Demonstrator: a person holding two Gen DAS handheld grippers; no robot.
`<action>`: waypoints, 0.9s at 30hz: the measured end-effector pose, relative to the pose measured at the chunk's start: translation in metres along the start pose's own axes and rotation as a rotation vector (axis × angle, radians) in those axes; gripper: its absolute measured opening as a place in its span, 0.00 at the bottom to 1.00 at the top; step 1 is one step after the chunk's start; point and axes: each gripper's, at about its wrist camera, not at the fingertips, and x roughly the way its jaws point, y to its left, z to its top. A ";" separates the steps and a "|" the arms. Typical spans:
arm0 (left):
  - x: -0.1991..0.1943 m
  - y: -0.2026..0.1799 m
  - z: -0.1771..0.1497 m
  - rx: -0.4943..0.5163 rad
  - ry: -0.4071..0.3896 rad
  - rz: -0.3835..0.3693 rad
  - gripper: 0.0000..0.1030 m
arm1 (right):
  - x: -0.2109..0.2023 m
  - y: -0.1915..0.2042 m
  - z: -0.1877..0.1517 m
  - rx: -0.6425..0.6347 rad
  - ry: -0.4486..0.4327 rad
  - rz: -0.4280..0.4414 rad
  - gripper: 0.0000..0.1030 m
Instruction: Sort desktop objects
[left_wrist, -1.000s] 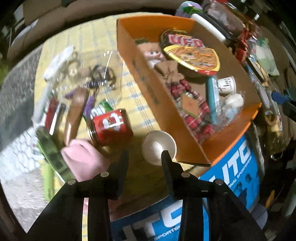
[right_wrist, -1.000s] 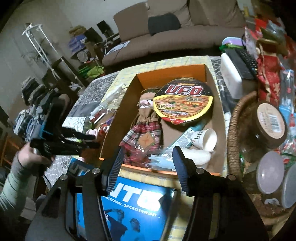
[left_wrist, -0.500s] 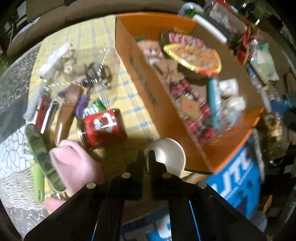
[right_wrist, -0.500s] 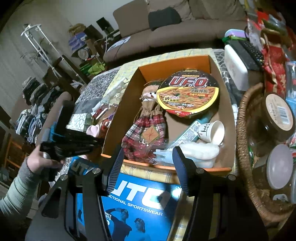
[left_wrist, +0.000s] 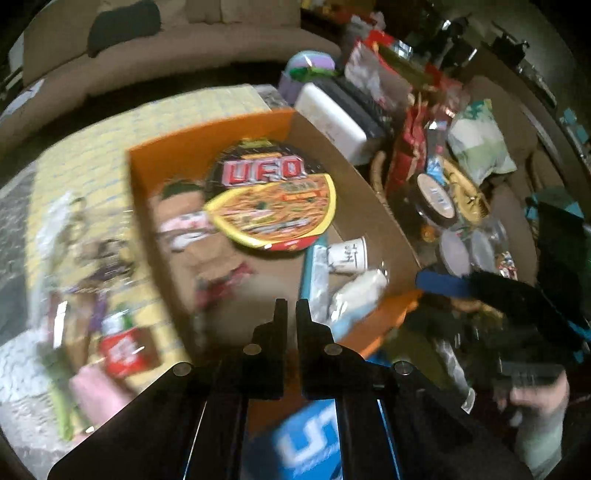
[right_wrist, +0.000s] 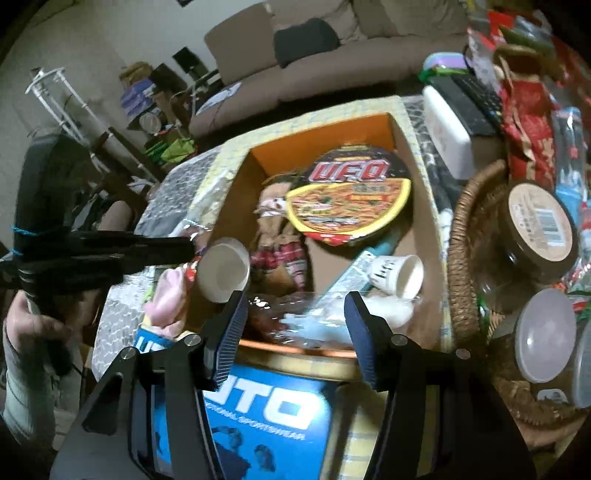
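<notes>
We are clamping the left gripper (right_wrist: 192, 251) on a small white paper cup (right_wrist: 224, 272), holding it over the left edge of the orange-lined cardboard box (right_wrist: 424, 206). Our left view is showing only a blur, probably that cup, at its nearly closed fingertips. The right gripper (right_wrist: 295, 317) is hanging wide open, empty.

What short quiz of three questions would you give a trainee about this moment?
1. True or false: the right claw is shut on the doll.
2. What does the left claw hold? A: red can. B: paper cup. C: doll.
3. Where does the U.F.O. noodle bowl lie?

Key:
1. False; its jaws stand open and hold nothing.
2. B.
3. In the cardboard box.
</notes>
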 end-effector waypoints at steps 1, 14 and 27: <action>0.013 -0.004 0.005 -0.003 0.014 0.002 0.03 | 0.006 -0.005 0.000 0.005 0.011 -0.011 0.51; -0.032 0.040 0.014 -0.095 -0.082 0.071 0.42 | 0.032 0.017 0.018 -0.113 -0.005 0.096 0.52; -0.049 0.071 -0.035 -0.091 -0.109 0.105 0.67 | 0.110 0.026 0.021 0.125 0.213 0.342 0.47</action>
